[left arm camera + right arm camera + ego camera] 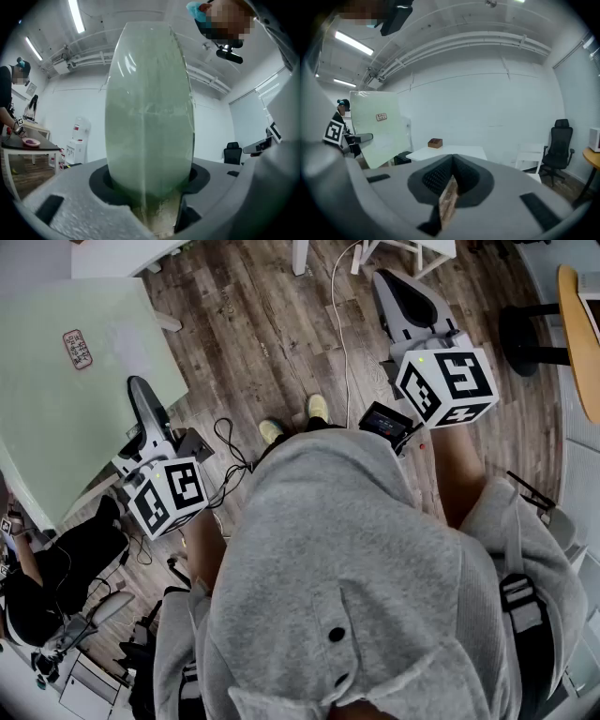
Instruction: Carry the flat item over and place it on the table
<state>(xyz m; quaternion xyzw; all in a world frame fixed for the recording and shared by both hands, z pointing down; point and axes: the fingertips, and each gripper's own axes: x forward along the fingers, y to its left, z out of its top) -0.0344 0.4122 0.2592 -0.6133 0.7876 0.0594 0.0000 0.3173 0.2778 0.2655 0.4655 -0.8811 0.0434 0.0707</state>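
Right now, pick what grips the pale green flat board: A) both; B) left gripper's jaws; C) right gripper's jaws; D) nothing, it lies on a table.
B: the pale green flat board sits clamped between the jaws of the left gripper; the right gripper holds nothing.

Bright, even light from ceiling tubes [77,16]; shadows soft. 2 gripper views bend strongly, corners vignetted black. Glare streaks on the green sheet [150,117], which is blurred near the lens. Head view sharp.

In the head view, the pale green board [75,418] is cut off at 9 o'clock. Its label [76,349] is too small to read. The wooden tabletop [577,343] is cut off at 3 o'clock.
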